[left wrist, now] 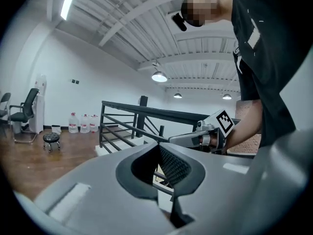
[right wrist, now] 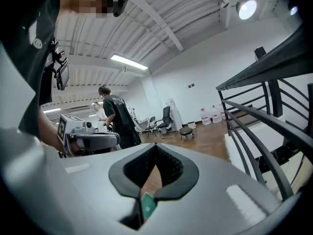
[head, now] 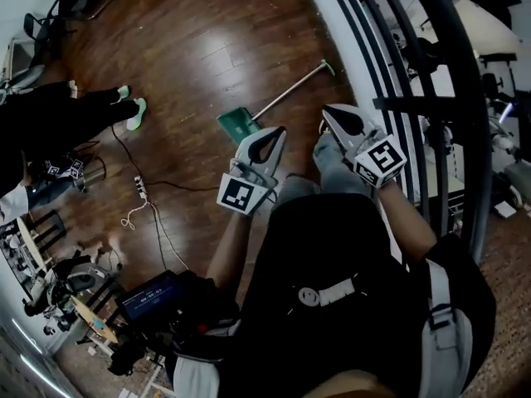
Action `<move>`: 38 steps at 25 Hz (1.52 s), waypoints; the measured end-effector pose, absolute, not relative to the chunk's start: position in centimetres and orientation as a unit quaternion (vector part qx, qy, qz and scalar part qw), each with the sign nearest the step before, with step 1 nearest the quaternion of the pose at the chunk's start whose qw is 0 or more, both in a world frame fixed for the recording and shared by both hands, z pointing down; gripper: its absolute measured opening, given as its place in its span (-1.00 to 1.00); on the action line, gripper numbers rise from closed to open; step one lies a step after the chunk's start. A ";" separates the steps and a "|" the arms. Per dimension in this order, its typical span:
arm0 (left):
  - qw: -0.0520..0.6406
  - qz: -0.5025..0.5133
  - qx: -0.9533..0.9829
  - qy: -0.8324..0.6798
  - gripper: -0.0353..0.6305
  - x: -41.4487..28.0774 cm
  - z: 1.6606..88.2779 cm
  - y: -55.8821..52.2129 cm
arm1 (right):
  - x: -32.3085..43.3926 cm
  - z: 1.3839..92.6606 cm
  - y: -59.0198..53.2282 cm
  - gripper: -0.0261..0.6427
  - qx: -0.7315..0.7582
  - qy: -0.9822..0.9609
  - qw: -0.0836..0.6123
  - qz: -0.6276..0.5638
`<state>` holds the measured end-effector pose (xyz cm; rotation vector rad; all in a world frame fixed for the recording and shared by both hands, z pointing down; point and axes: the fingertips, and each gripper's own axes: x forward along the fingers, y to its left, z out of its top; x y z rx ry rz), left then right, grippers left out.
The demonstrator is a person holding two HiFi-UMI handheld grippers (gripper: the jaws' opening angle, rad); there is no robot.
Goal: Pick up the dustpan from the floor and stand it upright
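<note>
1. The dustpan (head: 238, 124) is lying flat on the wooden floor (head: 191, 48). Its green pan is sitting to the left, and its long handle (head: 290, 89) is running away up and to the right, so the long axis is slanting across the view.
2. The left gripper (head: 272, 133) is hovering just right of the pan in the head view, pointing roughly along the floor rather than down at it. Its jaws are closed on nothing, and its ribbed pads (left wrist: 173, 165) are meeting at the tips in the left gripper view.
3. The right gripper (head: 328, 110) is also hanging with its jaws together and empty. A sliver of green pan is showing through the gap under its tips in the right gripper view.
4. Judging from this, the pan is lying ahead of and below both grippers. The left hand is looking nearer the pan, and the right nearer the handle's far stretch. Either one would need to open and dip first.
5. No brand or label is reading clearly on the dustpan. Only the black-and-white squares on the marker cubes (head: 241, 196) are showing, and the screen (head: 149, 298) at lower left is too small to read.
</note>
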<state>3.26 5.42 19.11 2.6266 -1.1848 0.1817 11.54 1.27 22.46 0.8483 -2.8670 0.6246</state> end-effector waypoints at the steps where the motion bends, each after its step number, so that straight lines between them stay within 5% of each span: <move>1: 0.122 0.074 0.904 -0.403 -0.86 3.6 19.5 4.0 | 12.3 22.4 0.2 -0.91 0.280 -0.936 0.045 0.207; 8: 0.111 0.169 0.910 -0.361 -0.86 3.0 31.4 -5.5 | 12.8 26.6 -3.3 -0.91 0.292 -0.919 0.090 0.247; 15: 0.194 0.180 0.915 -0.305 -0.85 3.8 53.5 -12.6 | 13.0 39.1 -6.0 -0.91 0.334 -0.893 0.124 0.277; 17: 0.199 0.206 0.912 -0.295 -0.52 4.6 59.9 -13.9 | 13.5 43.8 -6.9 -0.91 0.344 -0.884 0.132 0.288; 22: 0.209 0.304 0.892 -0.262 -0.09 5.3 74.4 -13.6 | 14.8 53.6 -7.9 -0.91 0.361 -0.865 0.139 0.319; 38: 0.163 0.474 0.837 -0.222 -0.01 7.5 100.8 -12.7 | 20.6 69.3 -10.9 -0.91 0.384 -0.857 0.174 0.297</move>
